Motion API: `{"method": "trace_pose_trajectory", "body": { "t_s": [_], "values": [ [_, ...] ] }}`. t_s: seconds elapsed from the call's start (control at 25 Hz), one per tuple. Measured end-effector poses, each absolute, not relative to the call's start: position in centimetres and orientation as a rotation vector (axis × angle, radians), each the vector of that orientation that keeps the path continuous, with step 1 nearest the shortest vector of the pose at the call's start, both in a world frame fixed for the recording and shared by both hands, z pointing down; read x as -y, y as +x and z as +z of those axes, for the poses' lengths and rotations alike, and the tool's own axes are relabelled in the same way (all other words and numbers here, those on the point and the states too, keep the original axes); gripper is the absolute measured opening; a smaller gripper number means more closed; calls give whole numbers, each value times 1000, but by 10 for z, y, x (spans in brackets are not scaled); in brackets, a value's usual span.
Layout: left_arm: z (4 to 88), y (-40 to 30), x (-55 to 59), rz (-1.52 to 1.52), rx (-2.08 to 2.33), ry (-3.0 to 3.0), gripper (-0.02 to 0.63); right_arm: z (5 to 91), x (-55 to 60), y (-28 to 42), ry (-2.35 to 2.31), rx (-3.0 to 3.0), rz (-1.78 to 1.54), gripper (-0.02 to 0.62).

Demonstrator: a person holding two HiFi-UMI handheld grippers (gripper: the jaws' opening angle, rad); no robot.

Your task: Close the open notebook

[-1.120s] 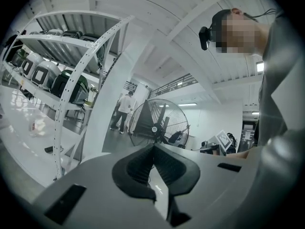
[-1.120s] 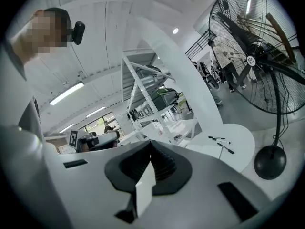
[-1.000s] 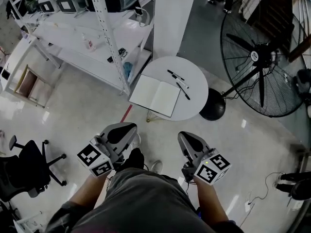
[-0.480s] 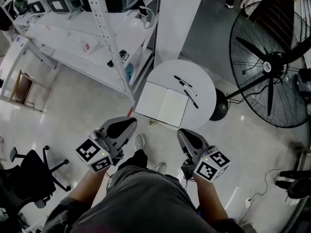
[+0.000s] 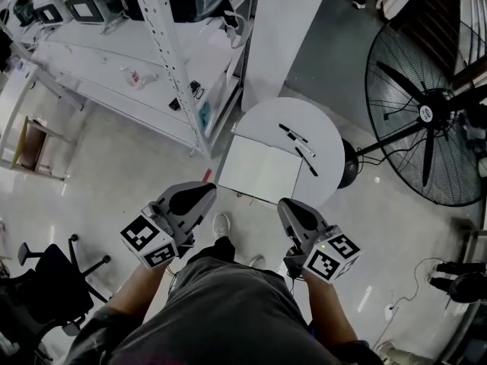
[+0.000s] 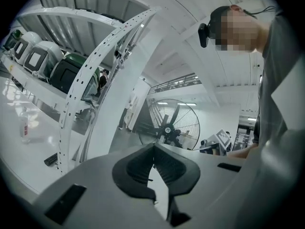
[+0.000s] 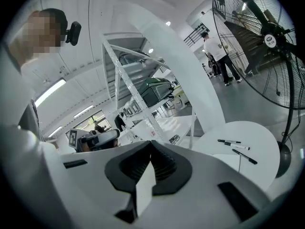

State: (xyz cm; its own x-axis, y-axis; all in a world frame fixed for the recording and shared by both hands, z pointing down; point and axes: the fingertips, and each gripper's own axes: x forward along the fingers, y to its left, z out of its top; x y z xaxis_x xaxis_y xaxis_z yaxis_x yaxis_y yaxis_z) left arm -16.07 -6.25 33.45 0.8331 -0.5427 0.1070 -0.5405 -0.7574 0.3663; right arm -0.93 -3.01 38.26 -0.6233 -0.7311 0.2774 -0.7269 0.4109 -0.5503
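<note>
Vs. a second ago: the whole view is nearer the round tabletop [image 5: 266, 116], which sits closer to both claws. The fan [image 5: 426, 116] has slid toward the right edge and the office chair [image 5: 46, 280] toward the lower left corner. The notebook has not moved on the tabletop and is still open. The floor [image 5: 114, 166] is bare and glossy between the person's feet and the tabletop. The shelf rack [image 5: 163, 44] stands just left of the tabletop and holds boxy grey-and-white machines [image 5: 84, 6] and a small bottle [image 5: 135, 76]. A white pillar [image 5: 281, 29] stands behind the tabletop, and the fan's base is just beside it on the right. The notebook [image 5: 262, 169] lies flat on the near side of the tabletop, white pages up, with its near-left corner overhanging the rim. Three pens [image 5: 297, 137] lie just beyond it, apart from the pages. The left claw [image 5: 204, 192] and right claw [image 5: 284, 205] are both short of the tabletop. Both have their jaws together, with nothing between them.
</note>
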Motion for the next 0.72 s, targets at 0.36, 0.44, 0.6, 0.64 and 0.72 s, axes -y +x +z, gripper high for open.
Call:
{"method": "trace_pose_trajectory", "body": {
  "t_s": [0.36,0.44,0.6,0.64,0.72],
  "values": [
    [343,-175,85,-4,772,2635,15,385,46,-23,-1417,-2632,-1014,18],
    [346,-176,89,1,775,2631,15,386,50,-23,-1421,-2632,-1015,18],
    [356,-178,94,31,785,2610,15,389,54,-15,-1438,-2614,-1016,18],
    [358,-177,95,39,786,2604,15,390,56,-12,-1443,-2605,-1017,18],
    [362,-174,99,50,786,2592,15,393,59,-5,-1450,-2593,-1021,18]
  ]
}}
